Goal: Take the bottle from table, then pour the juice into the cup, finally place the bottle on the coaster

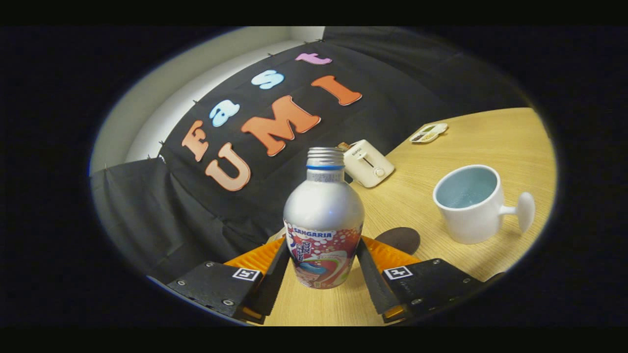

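Note:
A silver metal bottle [324, 215] with a colourful label and an uncapped threaded neck stands upright between my fingers. My gripper [322, 255] is shut on the bottle, with both fingers pressing on its lower labelled body. The whole scene looks tilted around it. A dark round coaster [400, 239] lies on the table just beyond the right finger. Further right of it stands a white cup [466, 206] with a pale blue inside and its handle pointing away from the bottle. I cannot tell whether the bottle's base touches the table.
The light wooden table [490, 142] runs out to the right and ahead. A white toaster [368, 164] sits behind the bottle near the black cloth wall. A small flat tray [428, 132] lies farther back.

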